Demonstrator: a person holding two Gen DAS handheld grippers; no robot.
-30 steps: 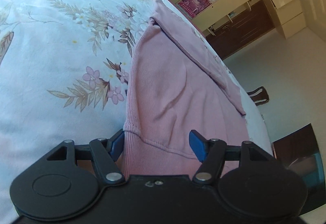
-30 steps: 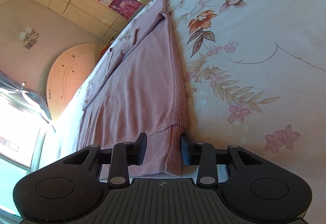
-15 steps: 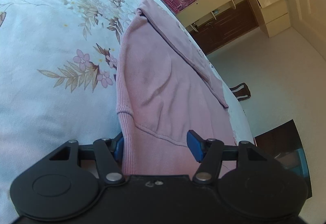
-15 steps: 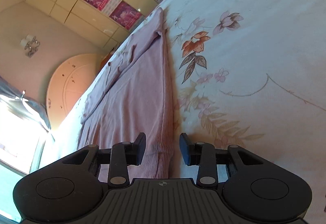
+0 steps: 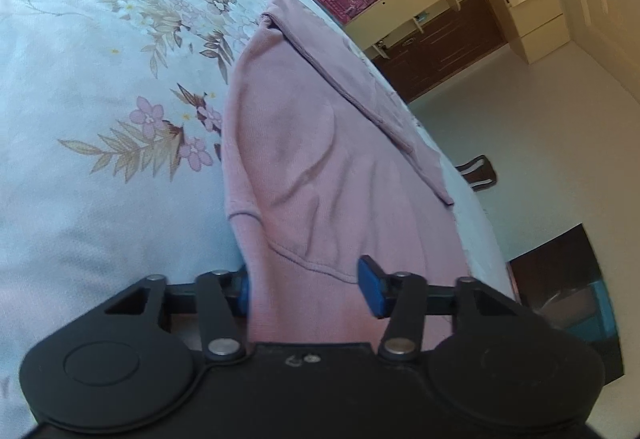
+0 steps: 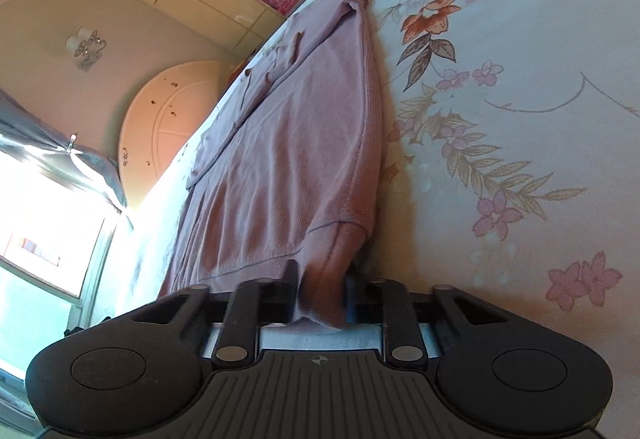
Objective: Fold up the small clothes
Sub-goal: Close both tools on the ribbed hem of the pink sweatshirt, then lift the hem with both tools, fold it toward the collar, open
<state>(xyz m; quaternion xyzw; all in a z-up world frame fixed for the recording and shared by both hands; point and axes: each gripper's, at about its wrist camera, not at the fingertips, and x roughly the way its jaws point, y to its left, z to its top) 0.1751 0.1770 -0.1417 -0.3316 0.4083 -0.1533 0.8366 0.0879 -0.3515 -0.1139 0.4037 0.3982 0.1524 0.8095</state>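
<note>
A pink knit garment (image 5: 320,143) lies flat on the floral bedsheet (image 5: 100,79), partly folded, with its ribbed hem towards me. My left gripper (image 5: 306,285) is open, its blue pads (image 5: 370,289) on either side of the hem's corner, with the cloth lying between them. In the right wrist view the same garment (image 6: 288,159) stretches away from me. My right gripper (image 6: 322,289) has closed on the other hem corner and the cloth is pinched between its fingers.
The bed's edge (image 5: 476,207) runs along the right of the left wrist view, with floor (image 5: 540,119) and dark cabinets (image 5: 448,47) beyond. A round headboard (image 6: 168,111) and a bright window (image 6: 40,223) show in the right wrist view.
My right gripper has closed from open onto the hem corner. My left gripper has stayed open around the other corner, shifting slightly.
</note>
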